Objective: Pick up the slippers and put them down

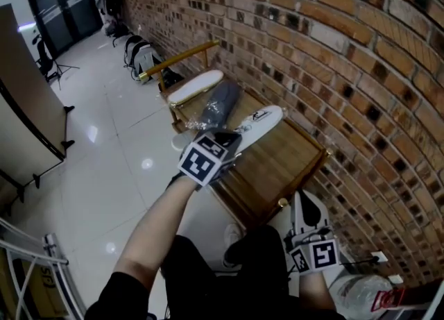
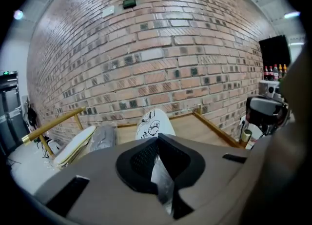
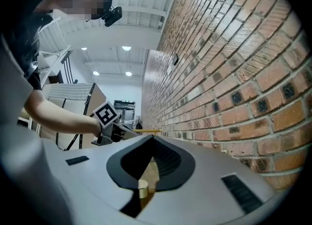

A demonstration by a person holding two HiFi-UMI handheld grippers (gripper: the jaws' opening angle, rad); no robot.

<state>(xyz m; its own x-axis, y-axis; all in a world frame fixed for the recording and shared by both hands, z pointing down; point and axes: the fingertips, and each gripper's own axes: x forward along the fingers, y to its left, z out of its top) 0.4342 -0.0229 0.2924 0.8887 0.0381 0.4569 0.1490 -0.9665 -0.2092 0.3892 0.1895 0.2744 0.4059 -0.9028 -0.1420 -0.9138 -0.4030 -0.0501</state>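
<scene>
Wooden rack point(image 1: 277, 166), slipper point(image 1: 260, 121) with cartoon print

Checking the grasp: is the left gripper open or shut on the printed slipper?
Shut on it. The left gripper has its jaws together on the thin pale edge of the printed slipper.

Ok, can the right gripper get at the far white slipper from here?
Probably not: the right gripper sits by the near end of the table, and the left gripper and printed slipper lie between it and the far white slipper.

Head view looks steeply down, gripper views forward; all share the brick wall point(image 1: 347, 69).
</scene>
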